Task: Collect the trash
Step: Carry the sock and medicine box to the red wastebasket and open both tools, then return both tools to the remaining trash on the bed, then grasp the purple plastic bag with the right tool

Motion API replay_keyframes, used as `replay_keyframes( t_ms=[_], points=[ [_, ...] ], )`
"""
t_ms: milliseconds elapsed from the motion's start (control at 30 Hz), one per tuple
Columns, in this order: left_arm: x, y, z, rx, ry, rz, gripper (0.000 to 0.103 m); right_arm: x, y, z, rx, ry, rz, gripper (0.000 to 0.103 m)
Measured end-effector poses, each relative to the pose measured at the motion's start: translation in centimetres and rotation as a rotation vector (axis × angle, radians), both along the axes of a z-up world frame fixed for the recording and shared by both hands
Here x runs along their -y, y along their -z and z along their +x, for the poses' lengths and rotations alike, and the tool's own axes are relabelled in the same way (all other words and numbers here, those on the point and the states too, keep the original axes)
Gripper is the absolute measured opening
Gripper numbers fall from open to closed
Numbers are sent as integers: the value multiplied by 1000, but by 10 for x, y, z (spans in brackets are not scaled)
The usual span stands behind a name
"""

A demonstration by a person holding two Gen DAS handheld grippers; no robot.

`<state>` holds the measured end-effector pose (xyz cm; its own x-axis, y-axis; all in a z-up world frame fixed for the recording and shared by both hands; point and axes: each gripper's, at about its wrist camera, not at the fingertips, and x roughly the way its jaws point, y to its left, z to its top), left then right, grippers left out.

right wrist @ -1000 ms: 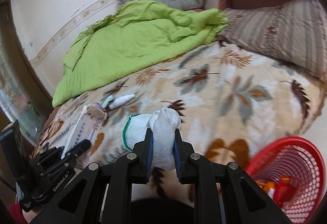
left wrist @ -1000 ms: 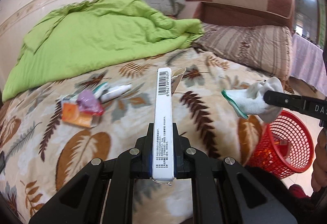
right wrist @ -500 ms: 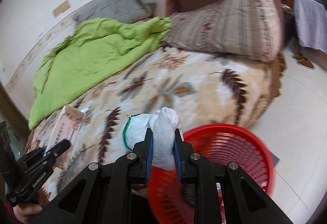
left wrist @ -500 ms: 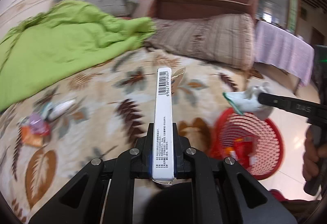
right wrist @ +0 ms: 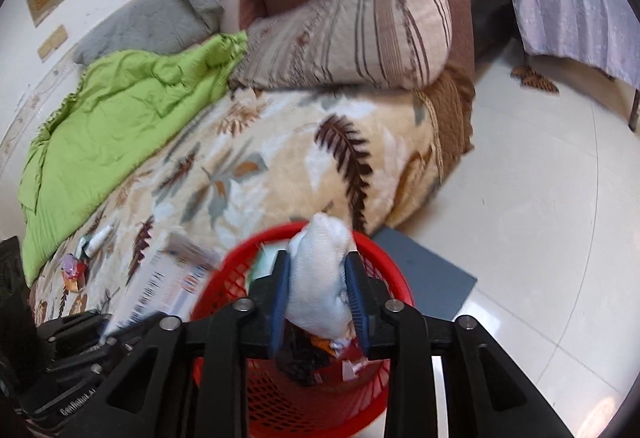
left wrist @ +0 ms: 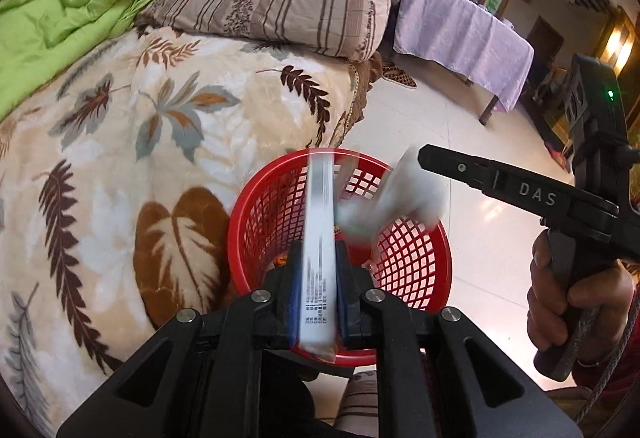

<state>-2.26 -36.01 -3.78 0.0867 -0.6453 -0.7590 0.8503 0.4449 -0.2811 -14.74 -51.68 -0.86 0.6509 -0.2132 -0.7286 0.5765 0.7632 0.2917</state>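
Bedroom, tiled floor, red basket (left wrist: 404,258) at the bed's (left wrist: 120,158) near edge. Left gripper (left wrist: 316,278) pinches a long box (left wrist: 318,238), long axis pointing forward, directly over the basket. Right gripper (right wrist: 318,286) clamps a white glove (right wrist: 320,278), also above the rim. Only the right view shows wrappers (right wrist: 78,266) and a tube (right wrist: 98,238) left on the bed's far side.

"DAS" in white on right claw (left wrist: 412,162) arm; "GenRobot.AI", partly cut off, on left claw body (right wrist: 76,404); box (left wrist: 318,258) print blurred, unreadable.
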Motion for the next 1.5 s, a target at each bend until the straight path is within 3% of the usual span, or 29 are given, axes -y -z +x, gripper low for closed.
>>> replay_keyframes(
  t_ms=[33, 100, 133, 267, 433, 567, 767, 867, 933, 1033, 1200, 1433, 1500],
  points=[
    [-4, -1, 2, 0, -17, -10, 41, 2, 0, -2, -7, 9, -1, 40],
    [-15, -7, 7, 18, -64, -32, 67, 0, -3, -2, -4, 4, -19, 45],
    [-23, -12, 10, 29, -91, -55, 69, 0, -5, -1, -2, 2, -27, 52],
    [-55, -29, 28, 51, -195, -90, 69, -14, -19, 14, 13, -46, -82, 68],
    [-122, -42, 58, 81, -406, -112, 70, -52, -33, 49, 58, -182, -91, 69],
    [-183, -42, 77, 103, -579, -86, 70, -95, -33, 83, 91, -336, -38, 69],
    [-280, -28, 93, 168, -875, 42, 76, -178, -31, 124, 138, -549, 50, 68],
    [-317, -16, 108, 191, -1017, 158, 78, -215, -29, 138, 139, -656, 67, 68],
    [-336, -10, 116, 251, -1097, 242, 86, -239, -28, 148, 142, -725, 63, 68],
    [-358, -2, 122, 315, -1148, 273, 87, -264, -24, 160, 168, -770, 31, 68],
    [-386, 24, 138, 227, -1214, 277, 87, -294, -10, 200, 71, -863, 25, 68],
    [-401, 48, 161, 89, -1255, 249, 87, -313, 23, 253, -62, -813, -3, 68],
    [-400, 50, 162, 92, -1249, 260, 87, -315, 31, 263, -76, -792, -10, 68]
  ],
)
